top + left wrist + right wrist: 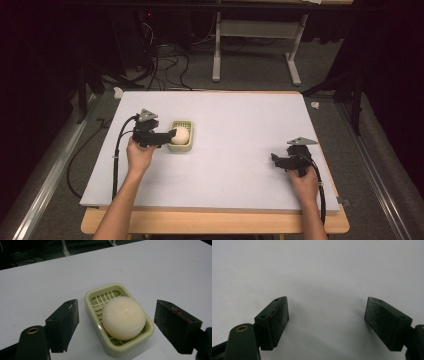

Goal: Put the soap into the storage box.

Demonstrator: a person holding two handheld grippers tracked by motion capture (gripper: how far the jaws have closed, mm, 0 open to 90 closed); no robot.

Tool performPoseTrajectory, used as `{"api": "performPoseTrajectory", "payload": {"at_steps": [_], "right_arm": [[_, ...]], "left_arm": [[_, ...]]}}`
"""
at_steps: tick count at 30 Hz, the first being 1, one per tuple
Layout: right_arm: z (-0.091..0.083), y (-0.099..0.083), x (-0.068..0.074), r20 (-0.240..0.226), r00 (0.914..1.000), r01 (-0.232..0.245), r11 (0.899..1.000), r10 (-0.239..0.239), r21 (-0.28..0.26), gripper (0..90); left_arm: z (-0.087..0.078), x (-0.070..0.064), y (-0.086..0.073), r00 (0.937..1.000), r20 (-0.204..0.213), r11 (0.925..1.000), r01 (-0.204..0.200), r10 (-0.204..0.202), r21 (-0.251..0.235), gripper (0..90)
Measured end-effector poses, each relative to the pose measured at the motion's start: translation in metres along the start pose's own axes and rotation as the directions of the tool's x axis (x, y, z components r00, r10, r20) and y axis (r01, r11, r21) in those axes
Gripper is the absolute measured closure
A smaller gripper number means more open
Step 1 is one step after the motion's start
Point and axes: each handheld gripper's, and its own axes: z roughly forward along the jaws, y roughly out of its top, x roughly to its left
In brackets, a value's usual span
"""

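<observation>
Left gripper view: the left tool [116, 326] gapes wide, straddling the round soap [123, 317] in its green soap dish [93, 293] at lower centre. Judged best: centre on the soap, close gently. Right tool [325, 320], wide too, holds nothing.

A pale green soap dish [119, 322] is seen at the centre of the left gripper view, set flat on the white table [37, 290]. A round, cream-coloured soap [124, 317] is carried on its slotted grid, toward the 5 o'clock end of the dish, with the bare slats exposed toward 11 o'clock. The left tool [116, 326] is held with its two black jaws spread wide, one at 8 o'clock and one at 4 o'clock of the dish, neither touching it.
</observation>
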Motion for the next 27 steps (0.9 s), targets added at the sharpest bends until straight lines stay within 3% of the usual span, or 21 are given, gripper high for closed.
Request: {"api": "performPoseTrajectory", "payload": {"at_steps": [7,27], "right_arm": [[0.0,0.0,0.0,0.0,1.0,0.001,1.0,-0.001,0.0,20.1],[0.0,0.0,0.0,0.0,1.0,0.0,1.0,0.0,0.0,20.1]], "left_arm": [[-0.008,0.0,-0.004,0.9999,0.0,0.9998,-0.017,0.017,0.007,20.4],[-0.034,0.011,-0.024,0.9998,-0.006,0.9998,0.017,-0.017,-0.012,20.2]]}}
